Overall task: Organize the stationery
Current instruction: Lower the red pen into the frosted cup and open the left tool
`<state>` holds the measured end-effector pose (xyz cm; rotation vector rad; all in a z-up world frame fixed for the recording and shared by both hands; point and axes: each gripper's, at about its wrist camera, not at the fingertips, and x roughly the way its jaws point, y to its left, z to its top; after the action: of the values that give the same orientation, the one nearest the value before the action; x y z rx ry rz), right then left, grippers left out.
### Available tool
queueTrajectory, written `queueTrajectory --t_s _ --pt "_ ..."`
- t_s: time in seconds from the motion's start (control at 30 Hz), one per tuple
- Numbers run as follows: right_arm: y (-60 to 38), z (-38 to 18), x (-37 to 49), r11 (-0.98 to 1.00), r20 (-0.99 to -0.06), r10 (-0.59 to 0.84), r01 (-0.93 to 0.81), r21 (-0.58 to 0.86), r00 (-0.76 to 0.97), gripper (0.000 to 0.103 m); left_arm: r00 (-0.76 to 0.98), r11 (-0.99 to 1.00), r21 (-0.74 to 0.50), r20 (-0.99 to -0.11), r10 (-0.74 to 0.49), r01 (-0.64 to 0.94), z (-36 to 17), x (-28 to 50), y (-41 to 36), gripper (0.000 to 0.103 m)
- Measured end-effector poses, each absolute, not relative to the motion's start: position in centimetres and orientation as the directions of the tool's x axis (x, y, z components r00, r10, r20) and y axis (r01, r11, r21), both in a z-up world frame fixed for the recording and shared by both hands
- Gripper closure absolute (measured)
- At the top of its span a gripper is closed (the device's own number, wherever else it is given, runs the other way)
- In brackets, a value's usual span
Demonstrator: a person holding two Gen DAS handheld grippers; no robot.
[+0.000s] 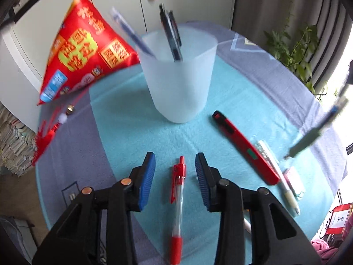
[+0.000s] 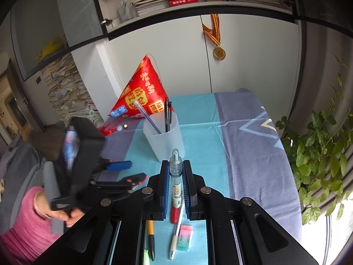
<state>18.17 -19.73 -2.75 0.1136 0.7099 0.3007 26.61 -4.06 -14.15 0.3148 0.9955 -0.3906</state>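
Observation:
A red click pen lies on the teal cloth, between the spread fingers of my left gripper. That gripper is open and its blue pads do not touch the pen. Beyond it stands a frosted cup holding three pens. My right gripper is shut on a clear pen with a barcode label, held above the table in front of the cup. The same pen shows blurred at the right of the left wrist view. The left gripper appears low at the left of the right wrist view.
A red utility knife, a white pen and a pink eraser lie to the right of the red pen. An orange-and-black pen lies under the right gripper. A red triangular bag stands behind the cup. A plant borders the table's right edge.

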Motion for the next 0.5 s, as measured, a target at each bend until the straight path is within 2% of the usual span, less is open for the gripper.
queueTrajectory --t_s 0.23,0.3,0.33,0.43,0.5 --pt "-20.1 -2.1 17.3 0.955 -0.611 0.295 -0.226 0.190 0.735 0.091 0.459 0.888 0.077 -0.874 -0.158 0.454 -15.6 26.5 -3.8 0.069" --pt "-20.1 -2.1 17.4 0.955 -0.611 0.296 -0.223 0.195 0.734 0.091 0.461 0.885 0.073 -0.871 -0.167 0.460 -15.7 26.2 -3.6 0.077" --pt "-20.1 -2.2 17.5 0.955 -0.612 0.298 -0.224 0.197 0.733 0.091 0.456 0.882 0.063 -0.871 -0.180 0.468 -15.7 26.1 -3.6 0.092" --pt "-19.9 -2.5 17.6 0.951 -0.616 0.308 -0.230 0.205 0.725 0.091 0.478 0.868 0.106 -0.863 -0.162 0.485 -15.7 25.5 -4.1 0.092" --pt "-19.9 -2.6 17.6 0.952 -0.619 0.307 -0.228 0.206 0.723 0.091 0.467 0.871 0.086 -0.867 -0.174 0.484 -15.5 25.3 -4.3 0.092"
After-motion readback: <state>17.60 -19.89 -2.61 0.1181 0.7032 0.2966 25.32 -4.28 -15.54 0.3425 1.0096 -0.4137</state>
